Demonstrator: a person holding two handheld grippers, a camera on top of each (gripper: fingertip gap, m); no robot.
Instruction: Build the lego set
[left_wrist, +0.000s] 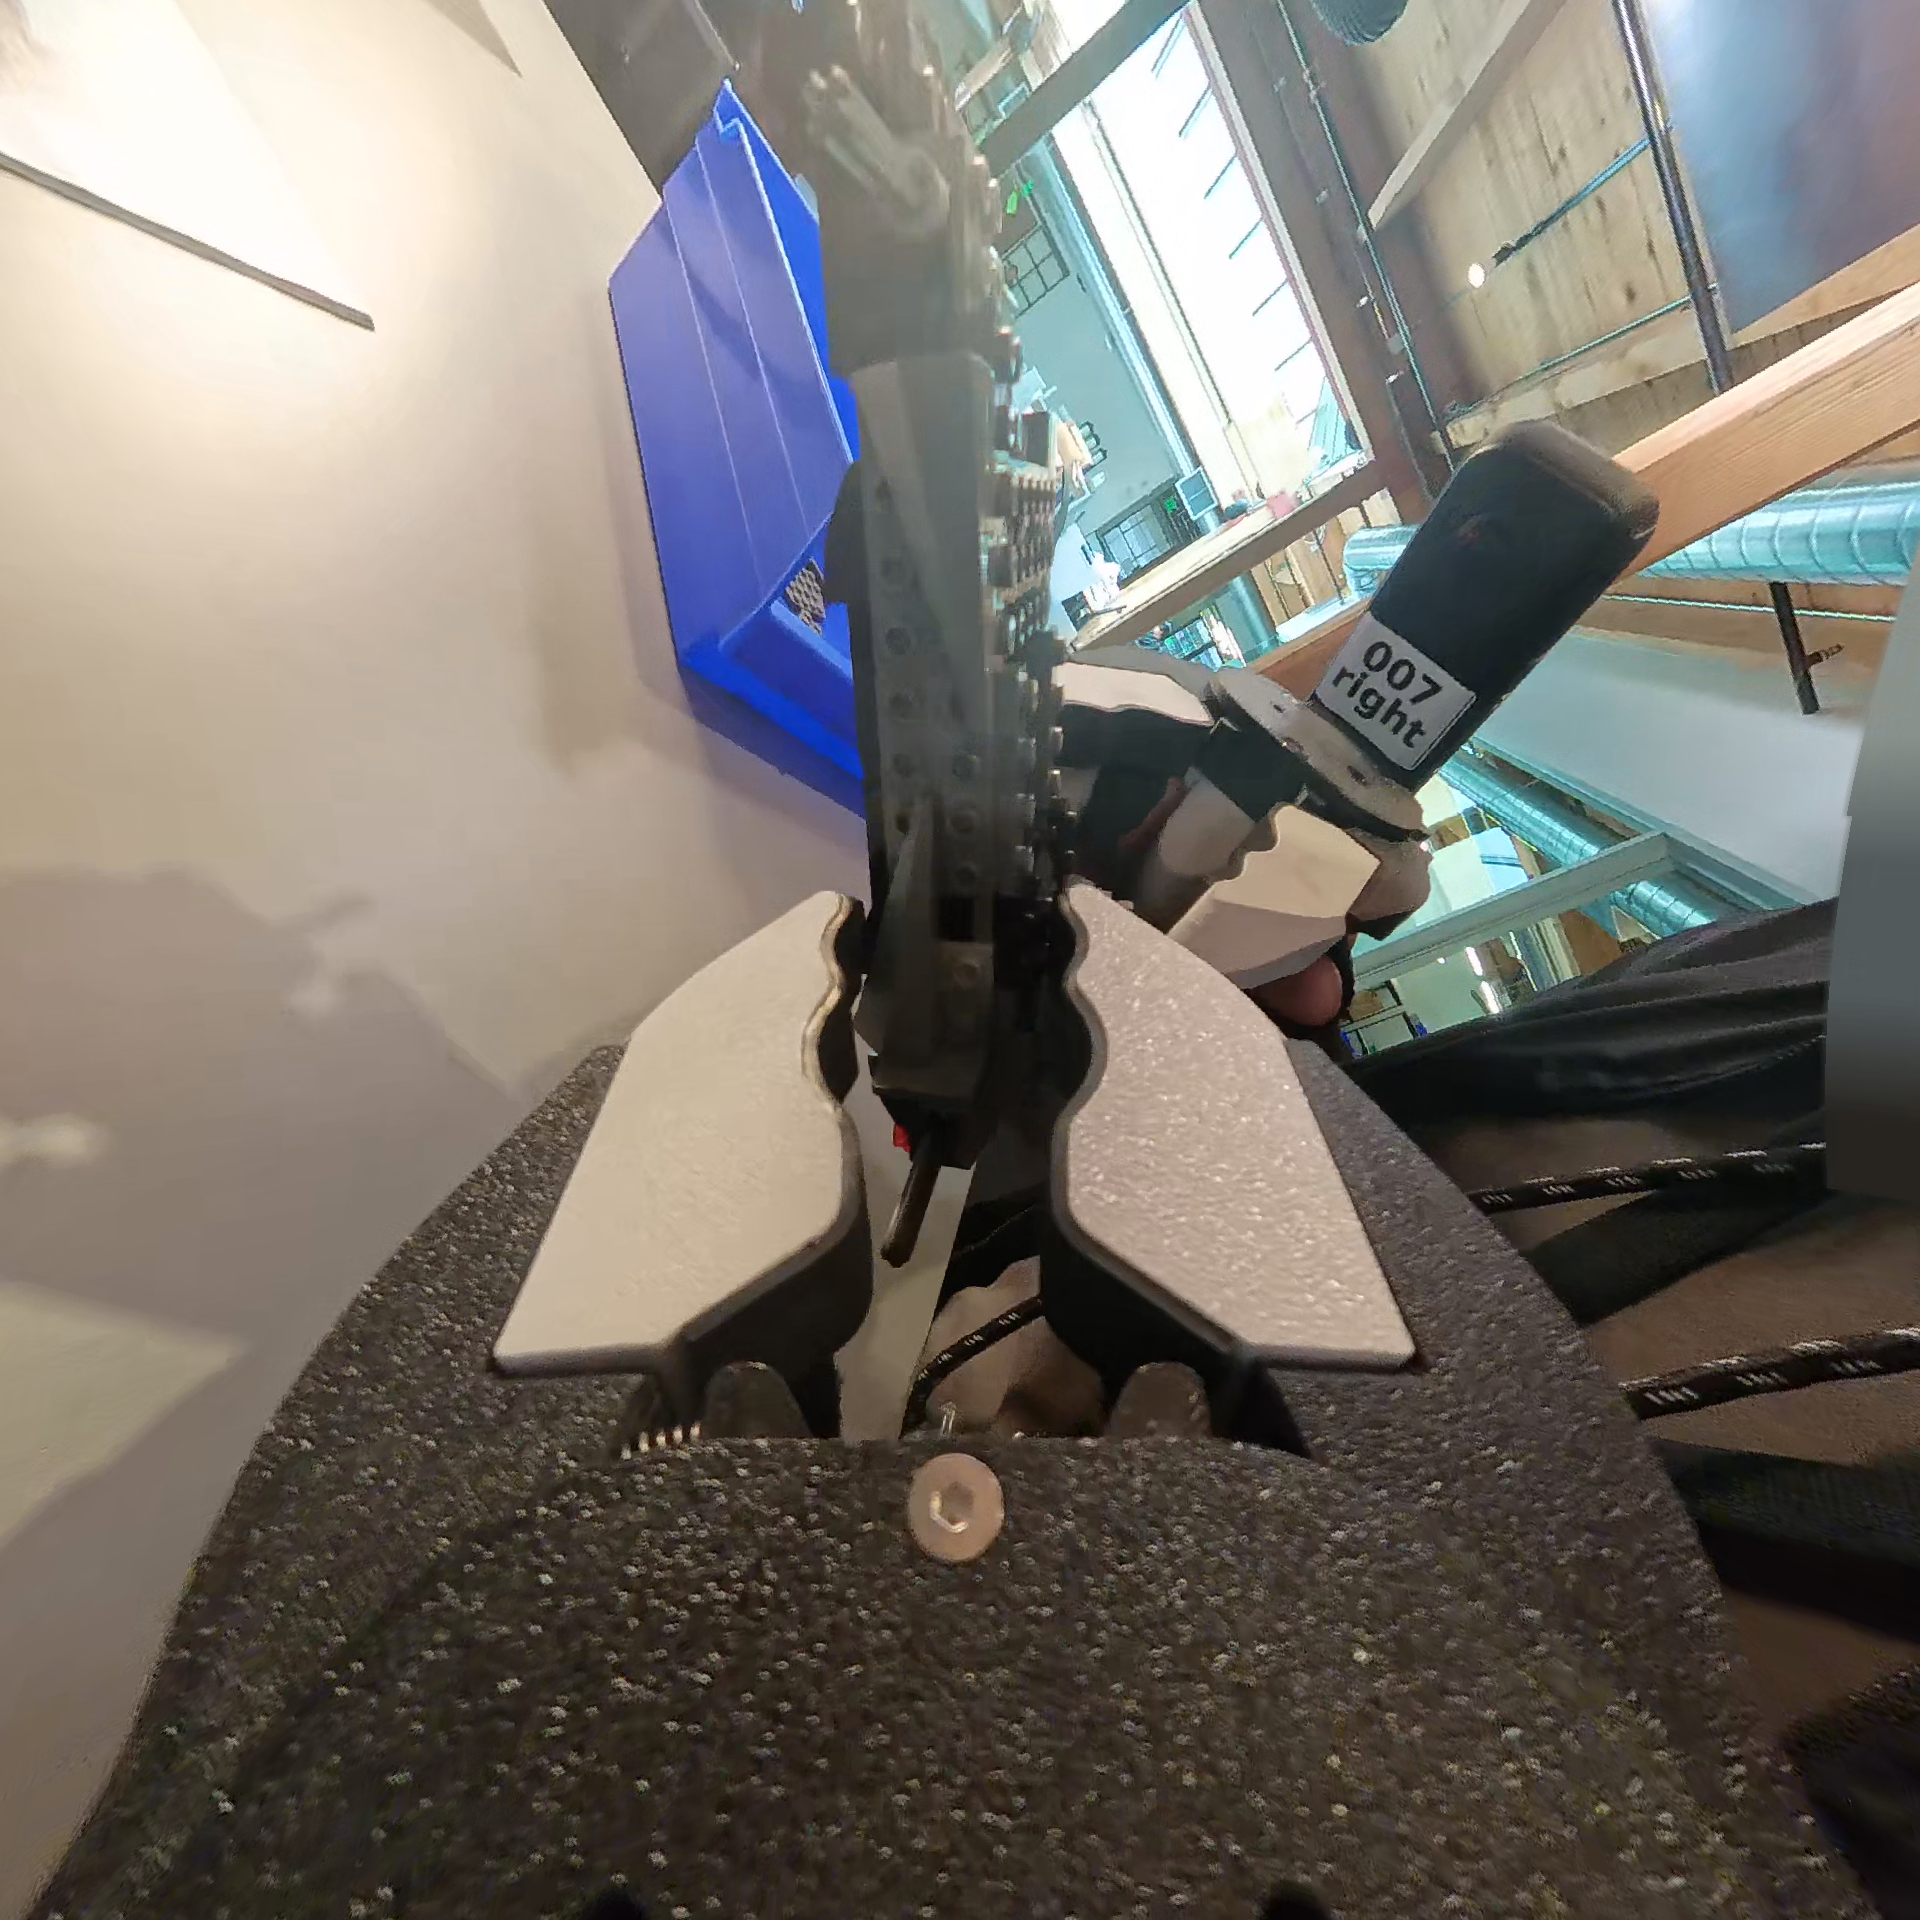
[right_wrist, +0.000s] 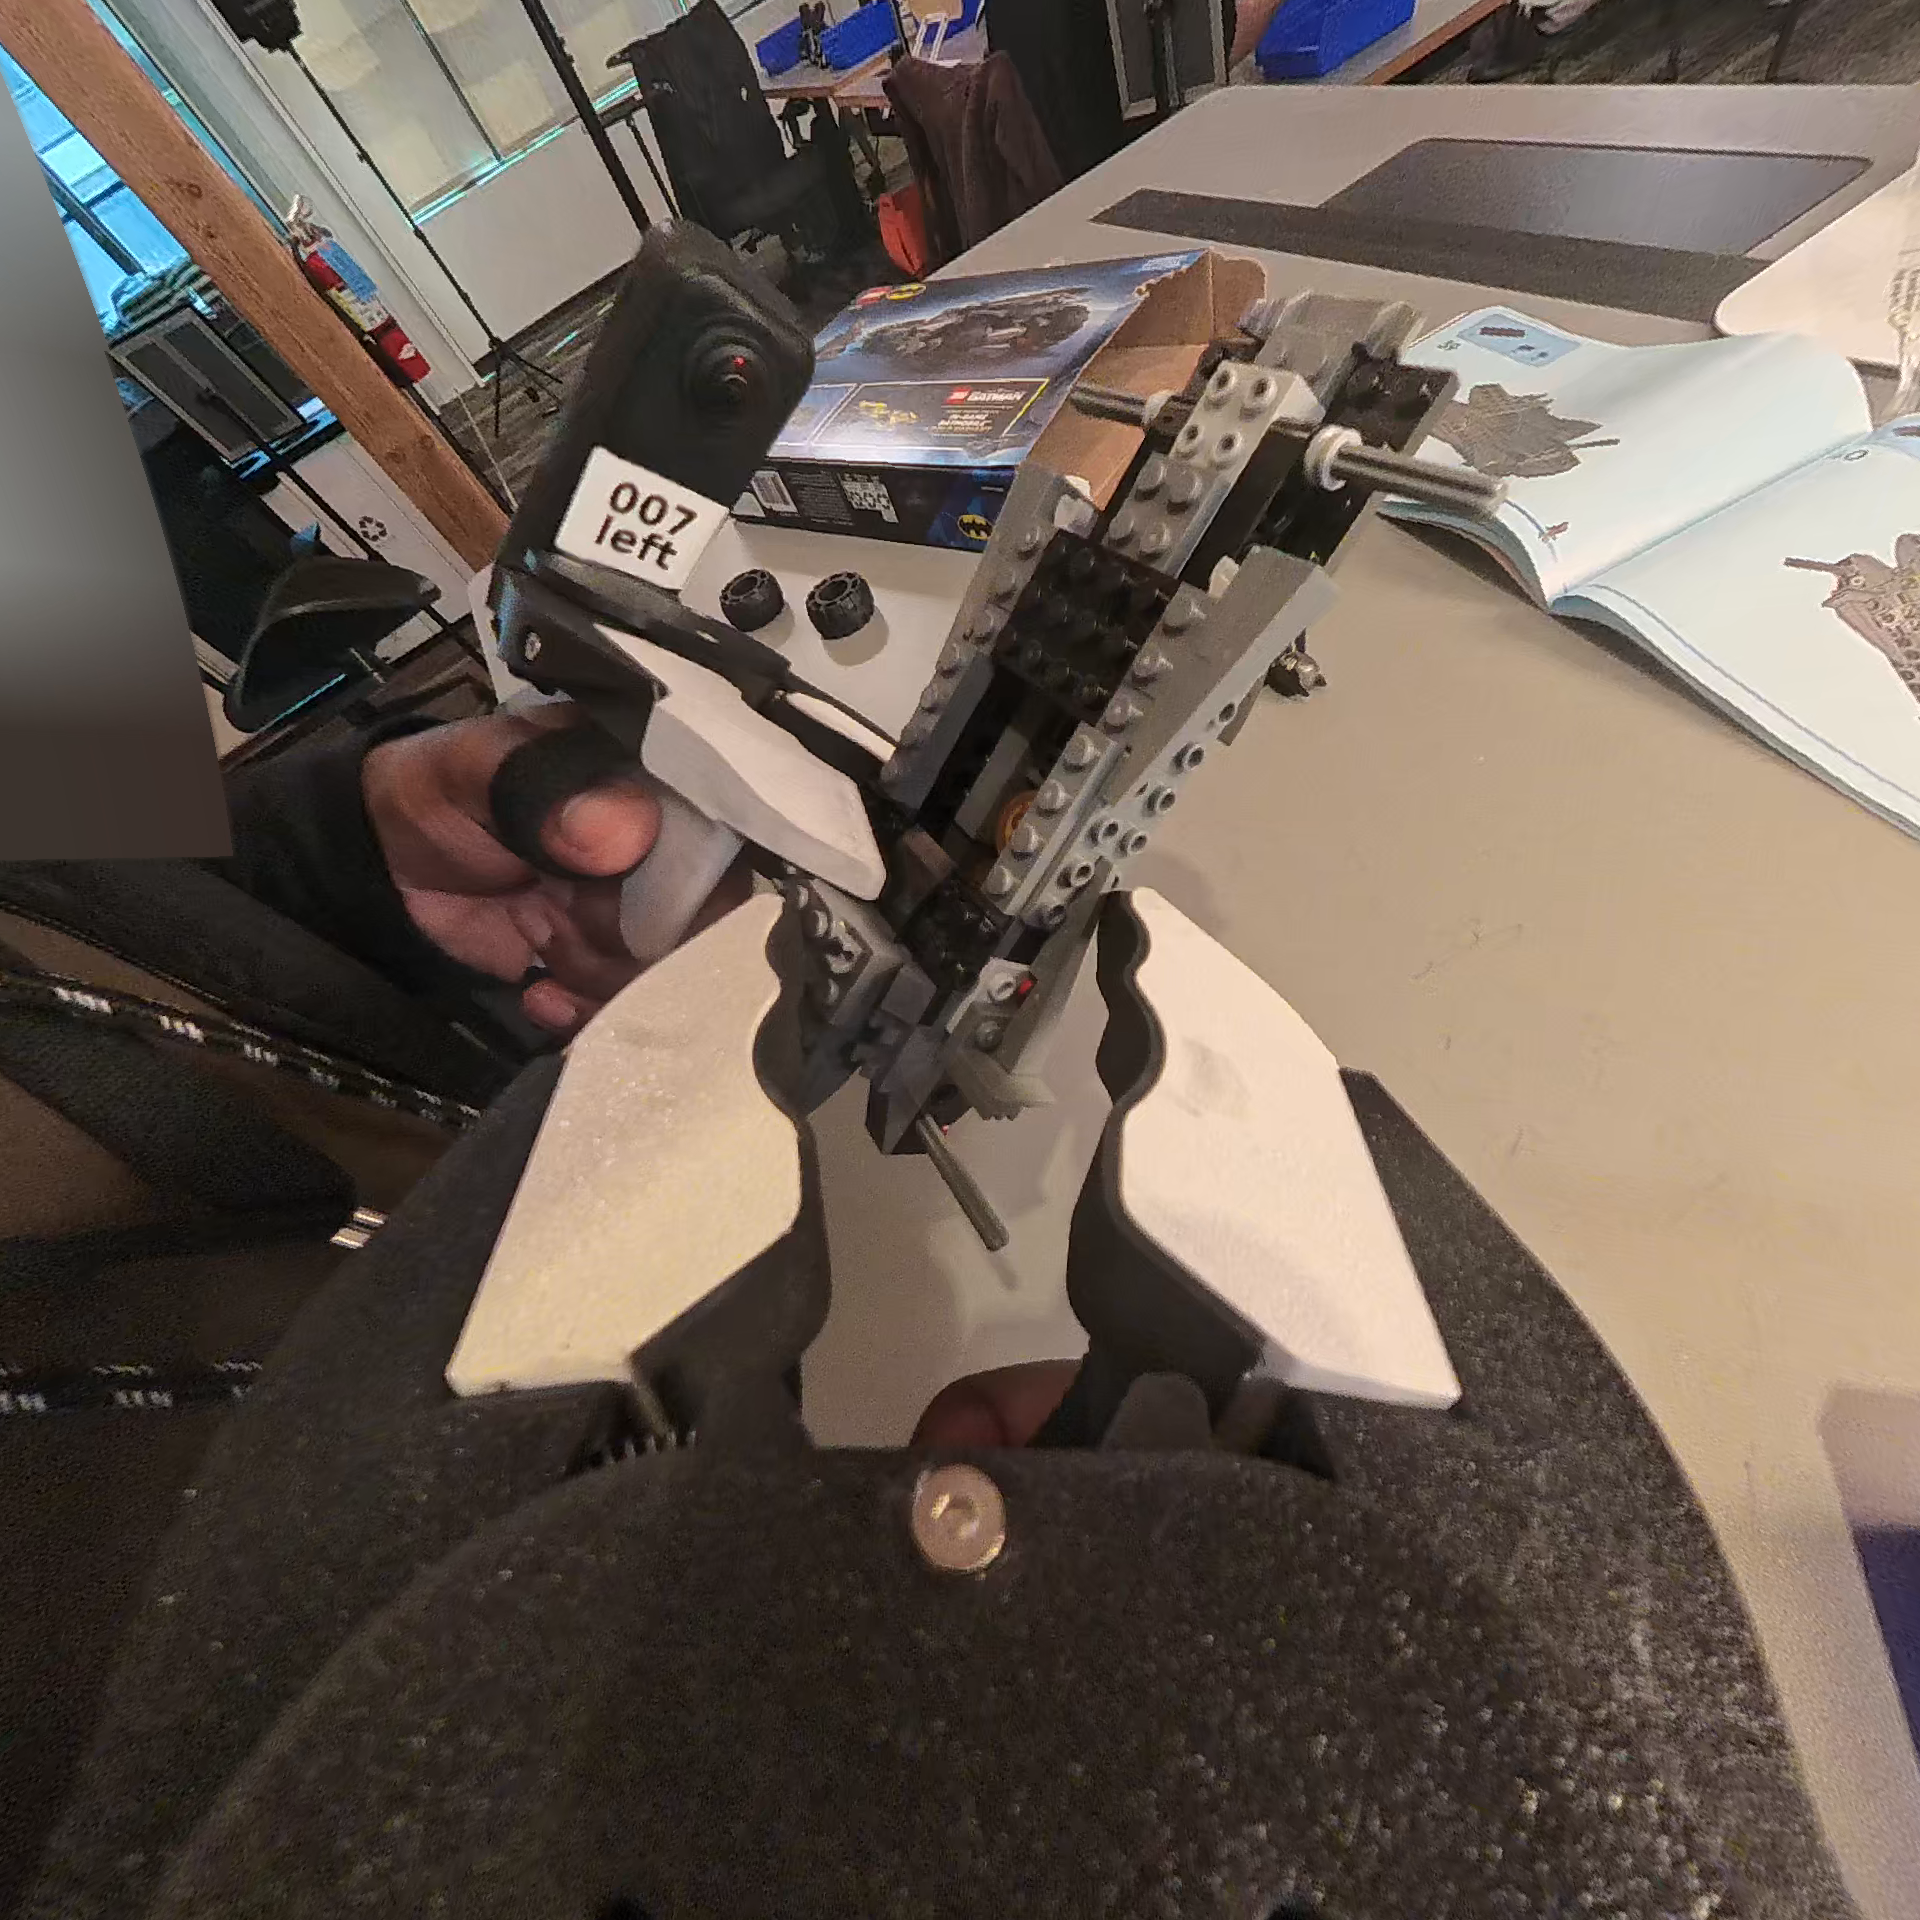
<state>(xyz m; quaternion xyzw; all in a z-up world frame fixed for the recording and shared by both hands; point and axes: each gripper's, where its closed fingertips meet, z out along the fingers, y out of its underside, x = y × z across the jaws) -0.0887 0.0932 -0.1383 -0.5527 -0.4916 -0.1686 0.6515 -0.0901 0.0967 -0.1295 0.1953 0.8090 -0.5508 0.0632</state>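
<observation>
The brick model, grey and black, stands tilted above the table, gripped at its near end from two sides. The left gripper clamps it narrowly, both pads pressing. The right gripper holds it at a wider set. A box, two tyres and an open booklet lie beyond; a blue bin stands far left.

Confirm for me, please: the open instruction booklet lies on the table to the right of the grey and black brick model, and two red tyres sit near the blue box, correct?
Not quite: the two tyres are black, not red, as the right wrist view shows. The rest stands: the booklet lies open on the table right of the brick model, near the blue box.
</observation>
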